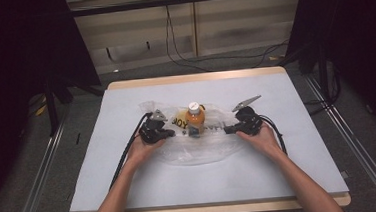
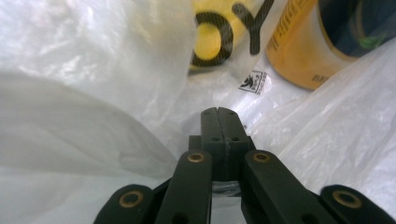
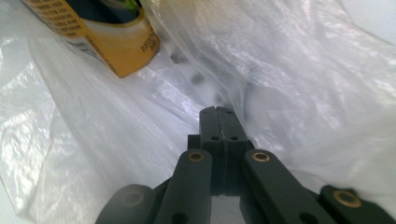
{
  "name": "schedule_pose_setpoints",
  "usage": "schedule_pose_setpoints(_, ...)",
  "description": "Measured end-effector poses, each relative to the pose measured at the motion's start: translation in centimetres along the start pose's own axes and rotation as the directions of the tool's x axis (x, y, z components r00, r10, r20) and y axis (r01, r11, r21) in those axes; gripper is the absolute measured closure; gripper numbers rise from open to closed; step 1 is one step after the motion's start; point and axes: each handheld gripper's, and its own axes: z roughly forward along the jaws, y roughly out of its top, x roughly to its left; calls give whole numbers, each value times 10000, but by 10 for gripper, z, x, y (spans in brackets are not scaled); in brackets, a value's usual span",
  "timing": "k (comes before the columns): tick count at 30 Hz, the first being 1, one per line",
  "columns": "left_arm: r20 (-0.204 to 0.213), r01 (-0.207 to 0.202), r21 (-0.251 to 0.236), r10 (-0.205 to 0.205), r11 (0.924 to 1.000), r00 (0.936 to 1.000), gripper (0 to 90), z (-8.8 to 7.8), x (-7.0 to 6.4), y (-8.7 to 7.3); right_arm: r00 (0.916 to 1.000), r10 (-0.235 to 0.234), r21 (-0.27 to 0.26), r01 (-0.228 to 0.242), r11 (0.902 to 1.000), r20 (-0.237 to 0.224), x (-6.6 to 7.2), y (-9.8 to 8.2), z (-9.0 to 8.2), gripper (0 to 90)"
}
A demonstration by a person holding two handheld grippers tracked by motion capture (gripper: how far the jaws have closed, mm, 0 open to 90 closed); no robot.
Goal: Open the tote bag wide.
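On the pale grey bench point(image 1: 131, 180), a thin, clear, crinkled plastic bag point(image 1: 199, 150) surrounds an upright orange bottle with a white cap point(image 1: 195, 118) at centre. Left gripper point(image 1: 165, 133) at nine o'clock and right gripper point(image 1: 230, 130) at three, fingers together, apparently pinching film. The bag looks limp and slippery; its edges seem the best hold.

- On the clear plastic bag point(image 2: 140, 70), upper middle of the left gripper view, big black letters on a yellow patch read "OY"; anything to their left is folded out of sight.
- The same "OY" shows in the high view at the frame's centre, left of the orange bottle point(image 1: 195, 119).
- A small black printed mark point(image 2: 252, 82) sits below the letters; too small to read.
- The bottle's label print is blurred in both gripper views.
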Motion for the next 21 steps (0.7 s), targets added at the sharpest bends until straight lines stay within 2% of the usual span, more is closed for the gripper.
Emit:
schedule_pose_setpoints(1, -36, -85, 49, 85, 10000, 10000, 900, 0, -1, 1, 10000, -8, 56, 8, 10000, 58, 0, 0, -1, 900)
schedule_pose_setpoints(3, 55, -846, 677, 844, 9941, 9964, 900, -5, 2, 2, 9992, -314, 283, 307, 9991, 235, 1, 0, -3, 900)
schedule_pose_setpoints(4, -42, -789, 669, 794, 9946, 9968, 900, -5, 0, 2, 9982, -485, 390, 471, 9981, 342, 2, 1, -5, 900)
schedule_pose_setpoints(5, -113, -898, 844, 910, 9924, 9958, 900, -6, 0, 3, 9971, -572, 559, 543, 9970, 510, 2, 1, -6, 900)
schedule_pose_setpoints(7, -93, -1005, 1101, 1021, 9888, 9947, 900, -10, 1, 2, 9966, -684, 650, 653, 9958, 468, 2, 0, -8, 900)
schedule_pose_setpoints(9, -89, -1201, 1457, 1227, 9820, 9924, 900, -14, 2, 1, 9970, -672, 767, 641, 9950, 386, 0, -1, -11, 900)
schedule_pose_setpoints(13, -17, -1430, 1813, 1458, 9730, 9893, 900, -20, 2, -1, 9969, -697, 1177, 651, 9909, 355, -1, -3, -18, 900)
schedule_pose_setpoints(14, -3, -1551, 1947, 1582, 9685, 9874, 900, -21, 2, -1, 9924, -1072, 1407, 979, 9852, 607, 0, -3, -20, 900)
schedule_pose_setpoints(17, -90, -1683, 2031, 1737, 9646, 9847, 900, -22, -3, -1, 9843, -1537, 1972, 1343, 9711, 866, 6, -3, -24, 900)
schedule_pose_setpoints(18, -111, -2024, 2312, 2106, 9516, 9775, 900, -23, -3, 0, 9830, -1635, 1993, 1442, 9693, 840, 6, -4, -25, 900)
schedule_pose_setpoints(19, -158, -2133, 2504, 2243, 9443, 9744, 900, -24, -6, 0, 9837, -1594, 2069, 1395, 9684, 829, 6, -5, -27, 900)
schedule_pose_setpoints(20, -135, -2359, 2690, 2486, 9338, 9685, 900, -25, -7, 0, 9841, -1588, 2147, 1387, 9668, 793, 5, -6, -29, 900)
schedule_pose_setpoints(21, -128, -2442, 2751, 2575, 9299, 9662, 900, -26, -9, -1, 9856, -1530, 2158, 1343, 9672, 723, 3, -8, -31, 900)
